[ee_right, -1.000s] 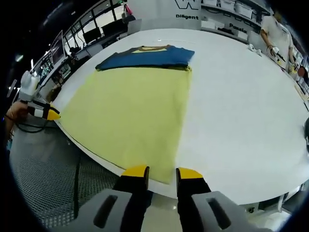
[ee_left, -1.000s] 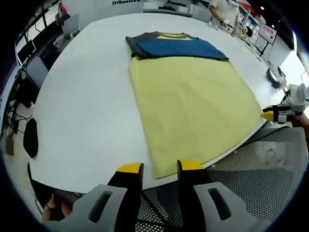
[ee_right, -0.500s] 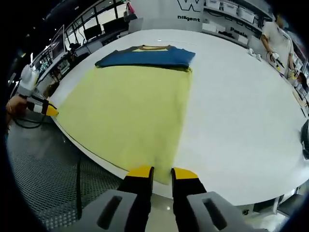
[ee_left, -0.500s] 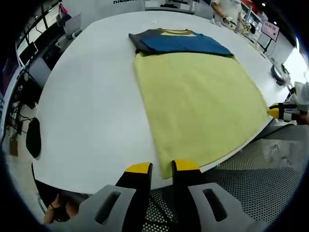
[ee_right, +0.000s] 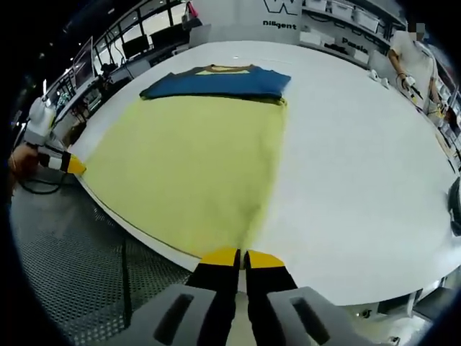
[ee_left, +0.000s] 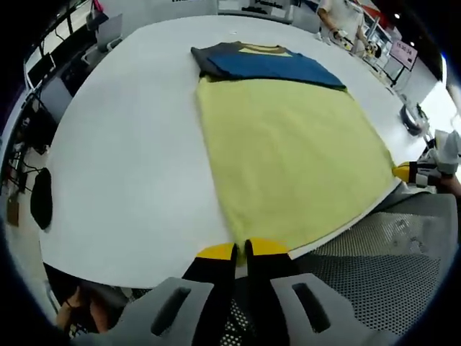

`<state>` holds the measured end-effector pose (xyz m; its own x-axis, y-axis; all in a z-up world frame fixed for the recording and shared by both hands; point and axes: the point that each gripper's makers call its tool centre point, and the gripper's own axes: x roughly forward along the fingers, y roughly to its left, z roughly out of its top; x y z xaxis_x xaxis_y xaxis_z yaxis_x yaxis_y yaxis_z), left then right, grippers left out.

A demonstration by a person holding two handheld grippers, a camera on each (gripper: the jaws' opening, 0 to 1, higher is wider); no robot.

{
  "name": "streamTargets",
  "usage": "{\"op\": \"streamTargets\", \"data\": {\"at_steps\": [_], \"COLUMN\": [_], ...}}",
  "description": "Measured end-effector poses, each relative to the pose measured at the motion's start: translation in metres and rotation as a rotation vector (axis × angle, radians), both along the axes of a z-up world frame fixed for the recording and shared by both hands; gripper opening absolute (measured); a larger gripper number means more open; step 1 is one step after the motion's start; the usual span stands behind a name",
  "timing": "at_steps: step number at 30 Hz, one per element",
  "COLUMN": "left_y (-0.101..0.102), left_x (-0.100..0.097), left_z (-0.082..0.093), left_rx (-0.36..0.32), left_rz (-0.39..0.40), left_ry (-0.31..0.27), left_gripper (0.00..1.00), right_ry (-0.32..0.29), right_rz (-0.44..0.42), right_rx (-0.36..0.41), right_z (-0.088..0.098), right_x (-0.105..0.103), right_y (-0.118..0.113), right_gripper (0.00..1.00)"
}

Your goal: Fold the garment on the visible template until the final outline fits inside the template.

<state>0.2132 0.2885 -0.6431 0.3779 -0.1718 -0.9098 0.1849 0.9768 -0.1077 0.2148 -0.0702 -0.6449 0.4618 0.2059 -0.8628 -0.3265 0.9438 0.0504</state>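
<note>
A large yellow cloth (ee_left: 288,151) lies flat on the round white table (ee_left: 130,144), reaching its near edge. At the cloth's far end lies a blue part (ee_left: 266,65) with a yellow collar and a dark sleeve, seen also as the blue part (ee_right: 216,83) in the right gripper view. My left gripper (ee_left: 241,250) is shut on the cloth's near left corner. My right gripper (ee_right: 241,256) is shut on the near right corner of the yellow cloth (ee_right: 187,158). Each gripper shows in the other's view: the right gripper (ee_left: 414,171) and the left gripper (ee_right: 66,163).
Grey mesh seating (ee_left: 374,267) sits below the table's near edge. A black object (ee_left: 39,198) lies at the table's left rim, and a dark object (ee_right: 455,205) at its right rim. Desks with monitors (ee_right: 137,47) and a person (ee_right: 414,50) stand beyond the table.
Both grippers have moved forward to the cloth's near corners, and their jaws have gone from open to shut on the hem.
</note>
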Motion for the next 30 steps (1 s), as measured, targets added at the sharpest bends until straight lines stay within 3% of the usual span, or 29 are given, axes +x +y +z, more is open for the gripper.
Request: {"op": "streamTargets", "data": {"at_steps": [3,8,12,15,24,27,30], "left_y": [-0.002,-0.002,-0.001,0.000,0.000,0.000,0.005], "left_x": [0.000,-0.003,-0.004,-0.006,-0.010,-0.020,-0.023], "left_z": [0.000,0.001,0.011,0.011,0.010,0.006,0.008], "left_rx": [-0.005,0.002,0.003,0.010,0.003,-0.003,0.034], "left_rz": [-0.006,-0.008,-0.007,-0.015,-0.014,-0.038,-0.061], "left_ry": [0.001,0.009,-0.005,0.002,0.029,0.087,0.098], "left_gripper": [0.06,0.06,0.05,0.05,0.05,0.05,0.05], "right_ry": [0.006,-0.009,0.010,0.029,0.043,0.106,0.164], "right_rz": [0.007,0.088,0.094,0.149,0.164,0.154,0.157], "right_rx": [-0.005,-0.048,-0.046,-0.071,-0.080,-0.067,-0.031], "right_z": [0.001,0.006,0.011,0.014,0.015,0.014,0.018], "right_x": [0.000,-0.001,-0.002,-0.005,-0.008,-0.016,-0.027], "right_y": [0.000,0.002,0.003,0.006,0.005,0.005,0.012], "right_gripper": [0.00,0.00,0.00,0.00,0.00,0.00,0.00]}}
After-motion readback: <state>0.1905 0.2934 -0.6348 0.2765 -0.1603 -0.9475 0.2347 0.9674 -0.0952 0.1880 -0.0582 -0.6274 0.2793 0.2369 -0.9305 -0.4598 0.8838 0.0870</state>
